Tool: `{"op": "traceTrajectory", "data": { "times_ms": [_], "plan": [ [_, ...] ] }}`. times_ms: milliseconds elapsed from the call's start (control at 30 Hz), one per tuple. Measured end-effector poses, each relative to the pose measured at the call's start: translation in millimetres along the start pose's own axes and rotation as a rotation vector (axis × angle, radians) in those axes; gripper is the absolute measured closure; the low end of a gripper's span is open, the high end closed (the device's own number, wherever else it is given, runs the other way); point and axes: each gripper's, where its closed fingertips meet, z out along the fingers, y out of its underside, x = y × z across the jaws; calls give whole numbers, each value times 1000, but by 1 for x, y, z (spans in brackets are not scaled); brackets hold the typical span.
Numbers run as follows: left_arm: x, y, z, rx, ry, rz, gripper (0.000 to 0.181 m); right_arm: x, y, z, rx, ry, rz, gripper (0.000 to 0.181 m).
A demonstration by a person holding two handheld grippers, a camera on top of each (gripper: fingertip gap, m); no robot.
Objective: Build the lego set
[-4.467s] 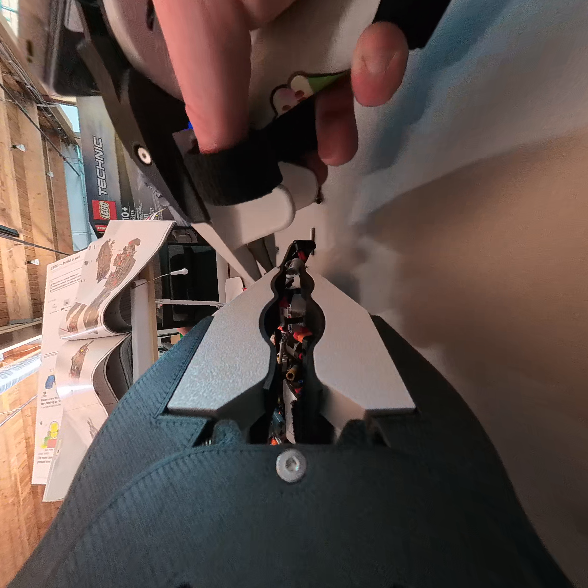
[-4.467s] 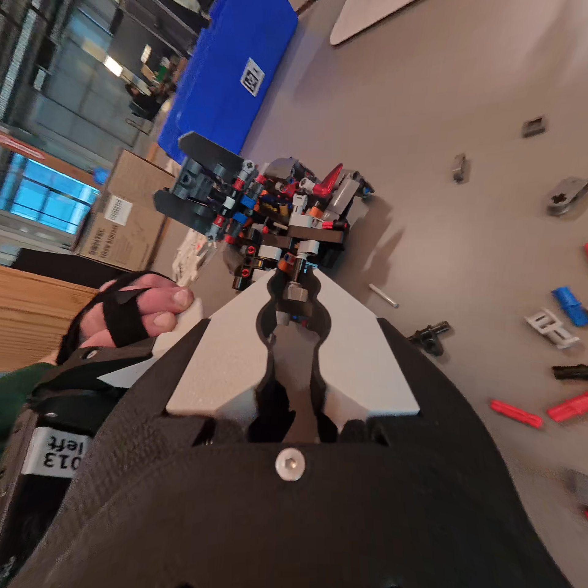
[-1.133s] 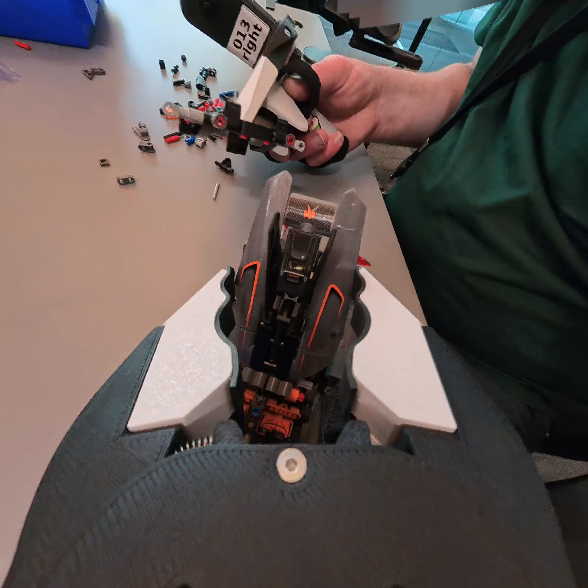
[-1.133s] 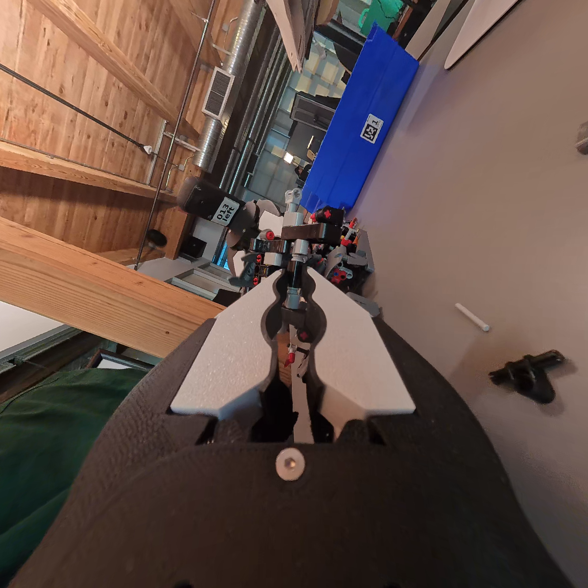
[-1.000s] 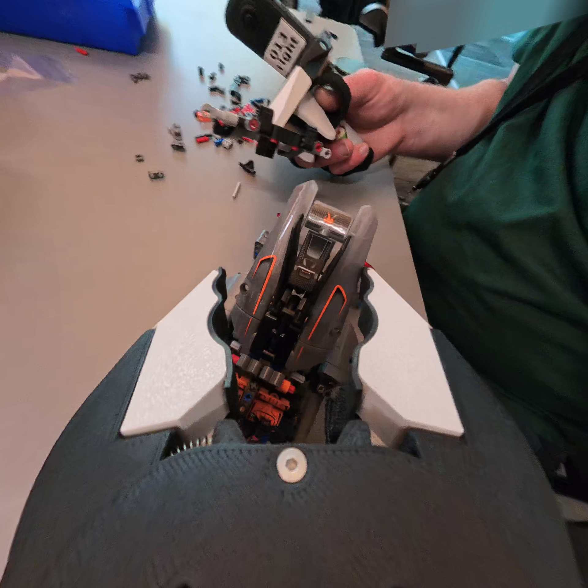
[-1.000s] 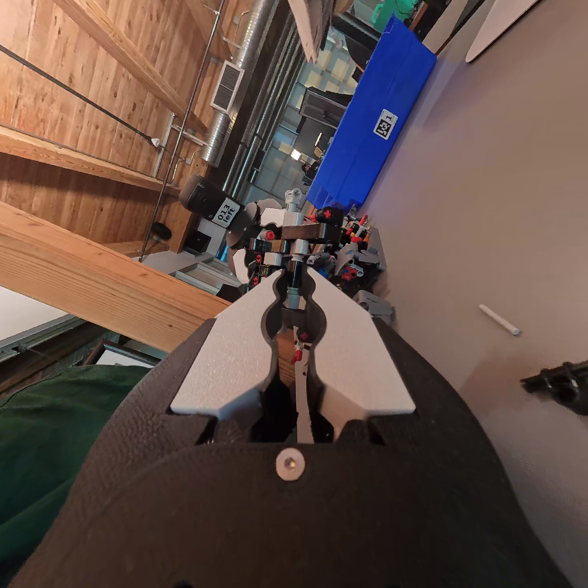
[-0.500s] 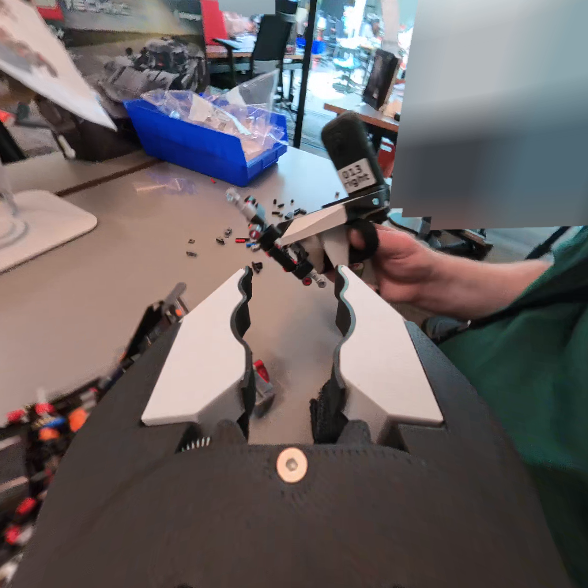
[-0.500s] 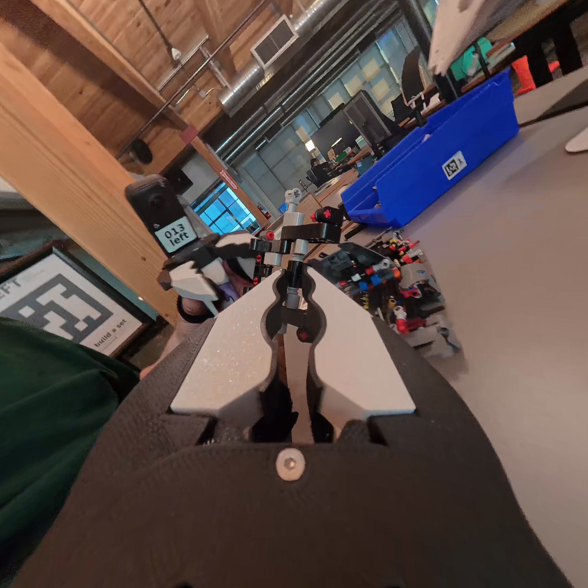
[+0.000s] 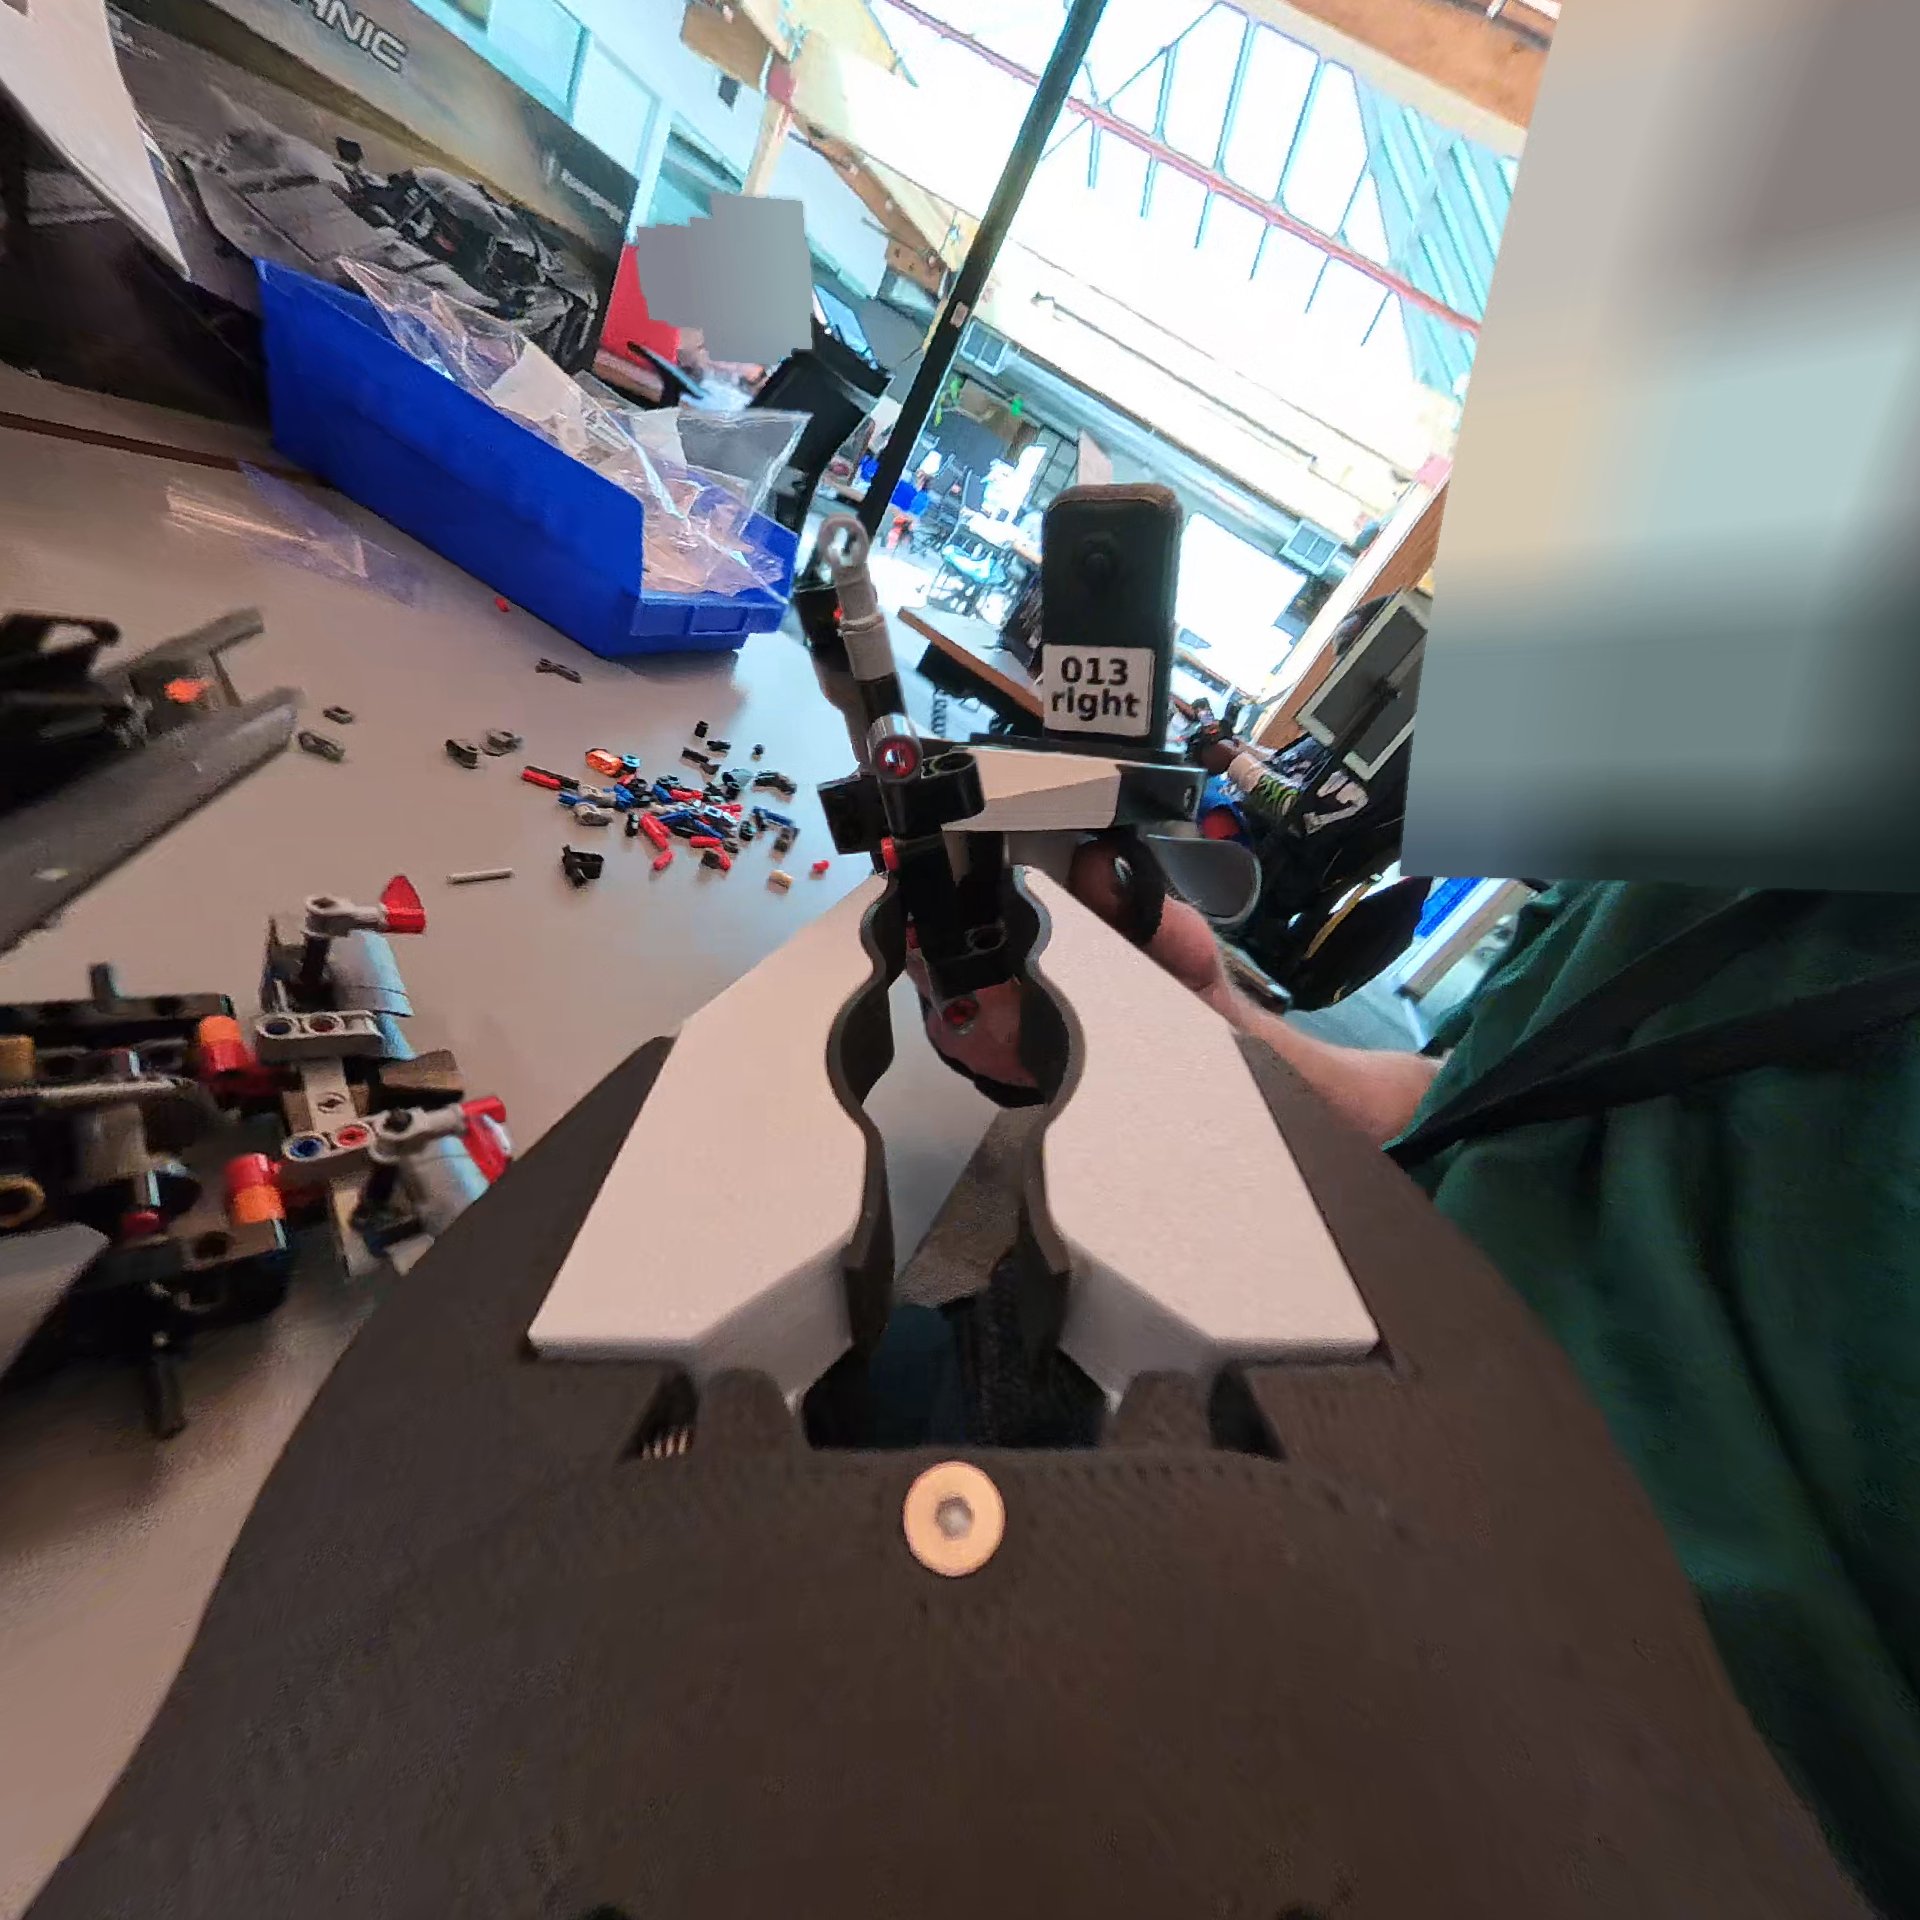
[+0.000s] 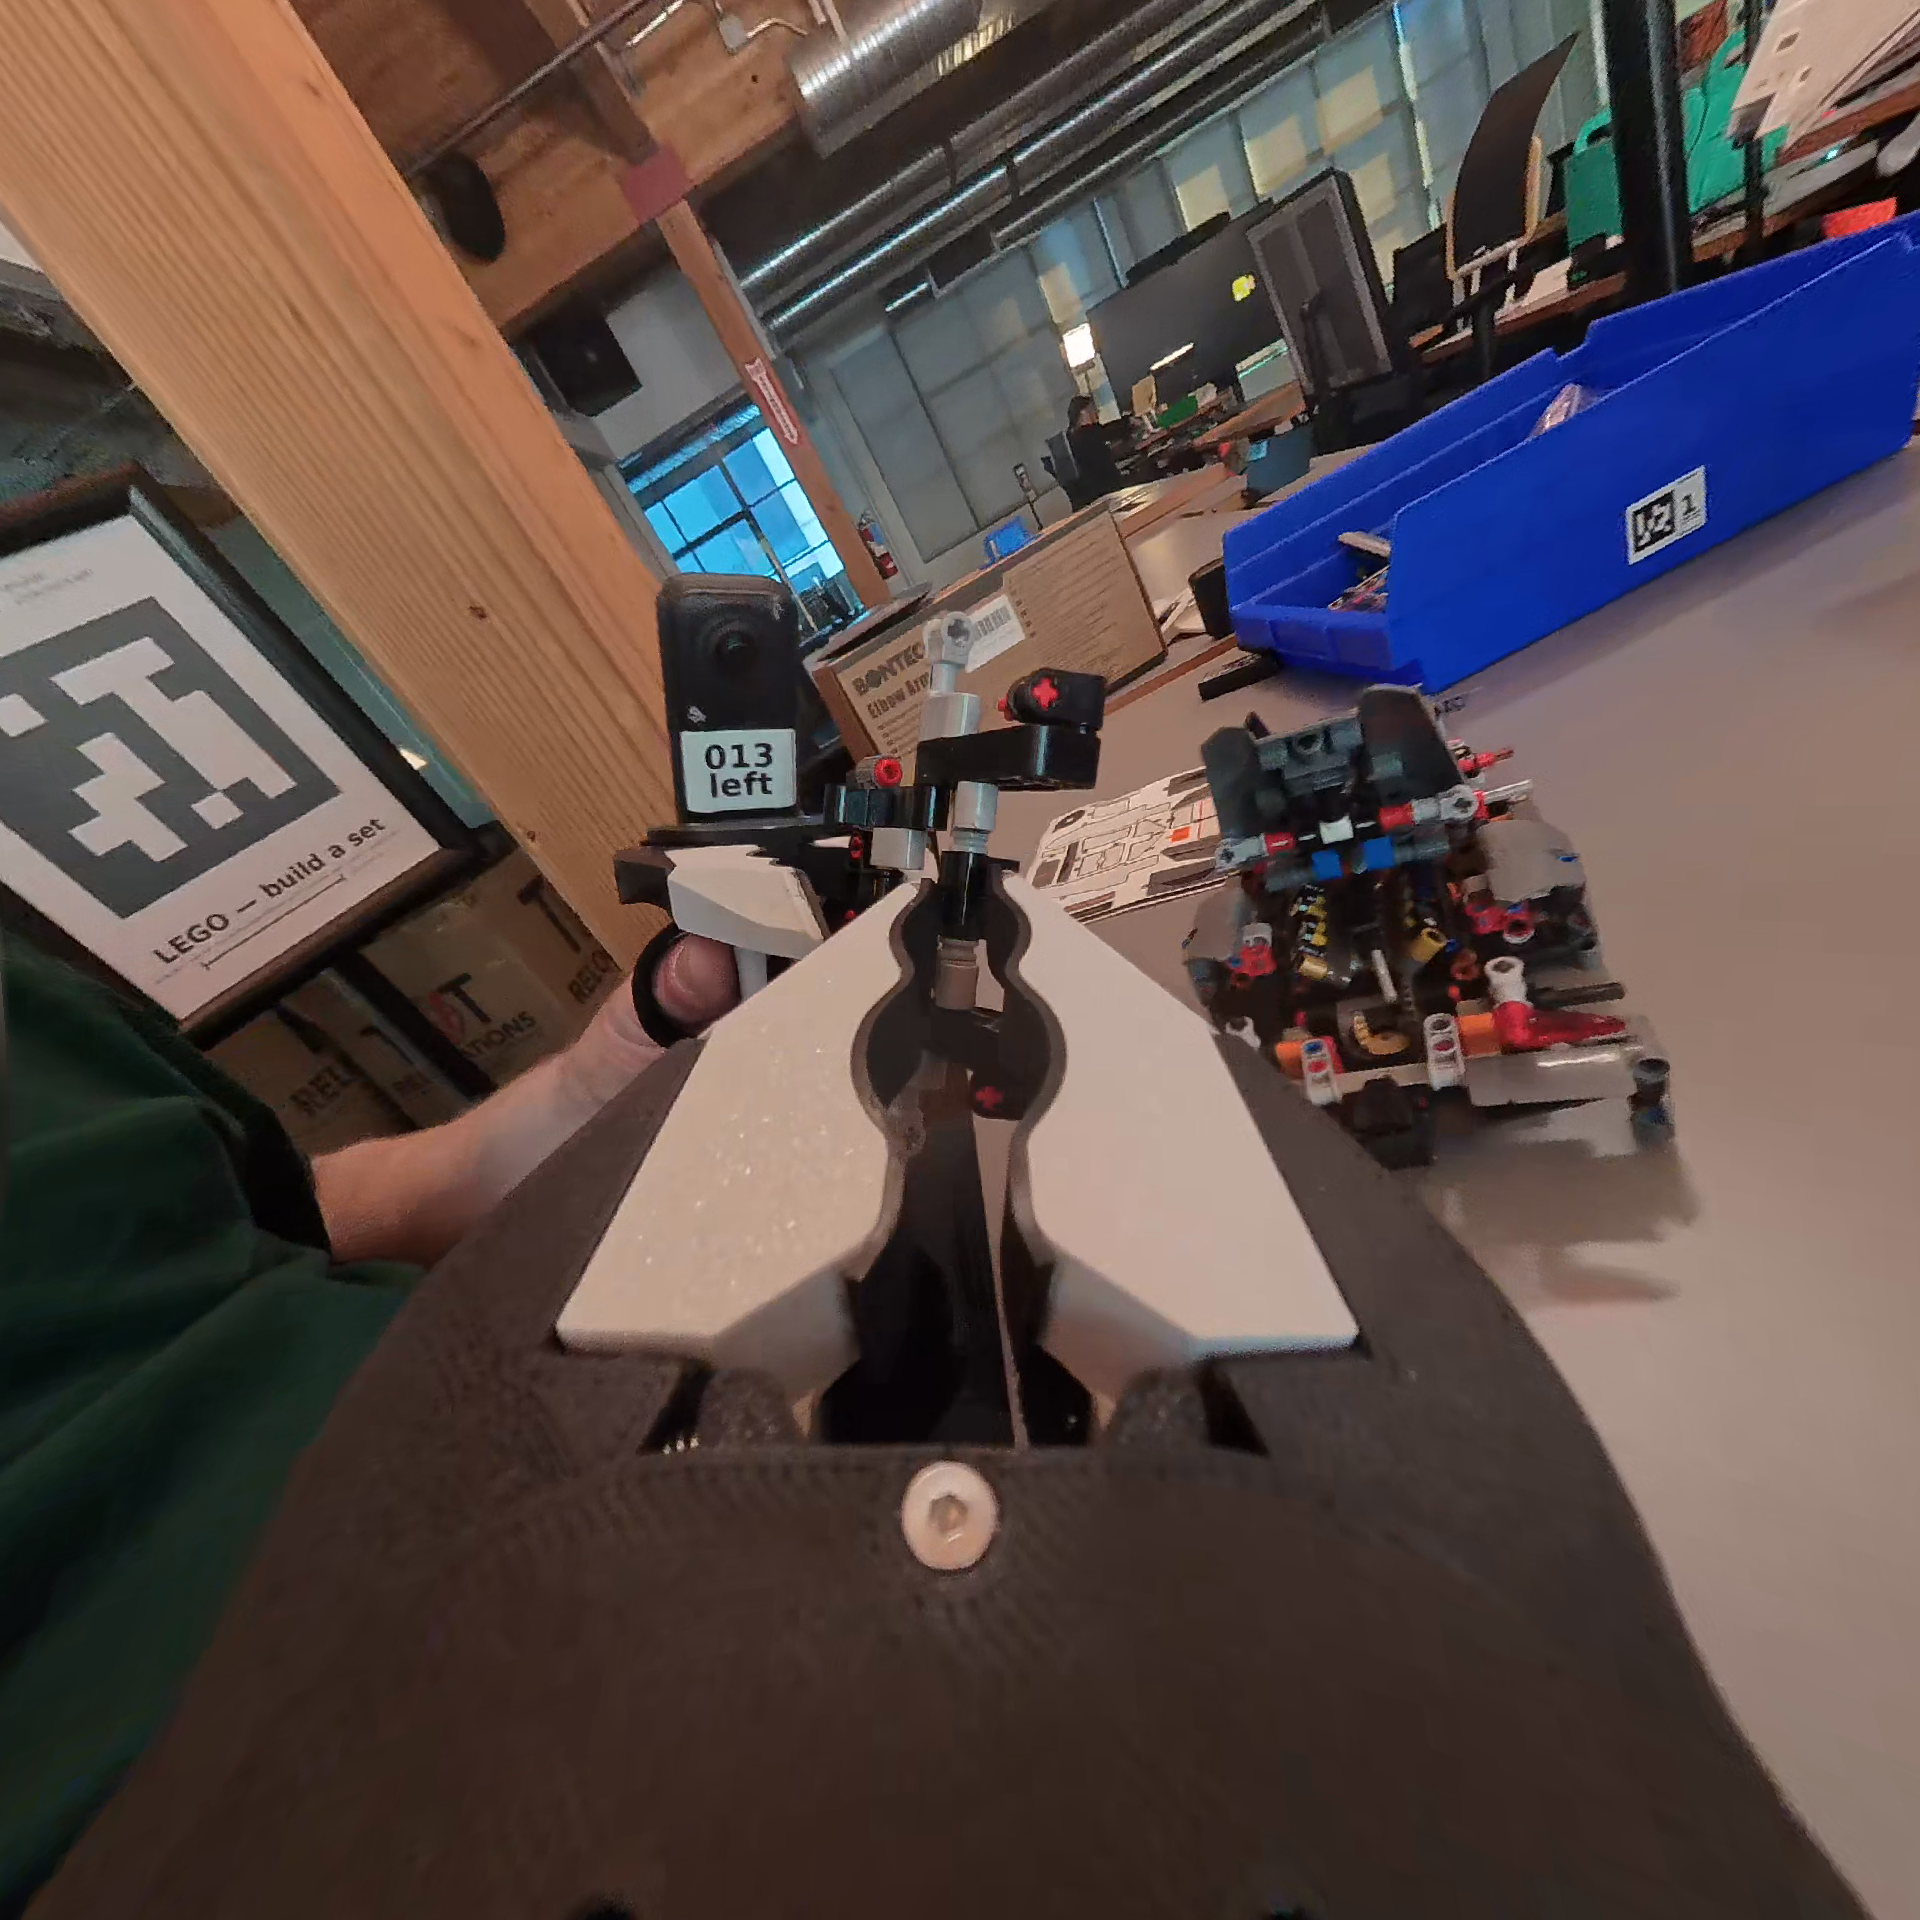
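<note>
The right gripper [image 10: 961, 914] is held level above the grey table [image 10: 1714, 1039], its white fingers nearly together and clamped on the shock-absorber rod of a small black Technic sub-assembly [image 10: 987, 769], which stands upright at the centre of the right wrist view. The left gripper [image 9: 951, 935] points at it from the opposite side, jaws part open with a clear gap; the black beam at the sub-assembly's lower end sits between its fingertips, but whether they press on it cannot be told. The partly built car chassis [image 10: 1423, 935] rests on the table at the right of the right wrist view. Loose pieces [image 9: 675, 810] lie scattered at centre left of the left wrist view, in front of a blue bin [image 9: 499, 499].
</note>
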Motion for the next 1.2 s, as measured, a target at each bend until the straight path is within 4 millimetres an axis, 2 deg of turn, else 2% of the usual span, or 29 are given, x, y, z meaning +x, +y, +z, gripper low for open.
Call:
{"op": "traceTrajectory", "data": {
  "times_ms": [100,233,300,333,467,600,667,800,900,1033,1100,1200],
  "plan": [
    [3,5,-8,34,25,-48,166,-6,8,3,-13,0,2,173],
    [11,9,-15,65,89,-118,166,-14,10,1,-11,-46,55,152],
    [14,12,-20,97,137,-175,166,-16,11,-5,-13,-69,81,150],
    [15,13,-23,115,154,-189,174,-17,11,-8,-15,-66,75,150],
    [17,20,-31,155,182,-229,174,-21,22,-17,-107,-17,-19,154],
    [16,30,-33,104,108,-183,174,-24,37,-16,-219,48,-87,154],
    [10,36,-34,43,35,-139,173,-20,33,-18,-221,118,-149,154],
    [4,46,-35,-129,-87,-5,173,-18,23,-24,-250,186,-272,140],
    [11,59,-34,-331,-56,15,173,-19,25,-21,-289,167,-334,128],
    [15,65,-28,-488,-16,68,174,-14,56,-16,-429,75,-368,150],
    [10,68,-28,-545,-19,57,174,-16,63,-14,-429,10,-334,167],
    [5,68,-28,-578,14,19,174,-12,65,-14,-412,-49,-238,169]
  ]
}}
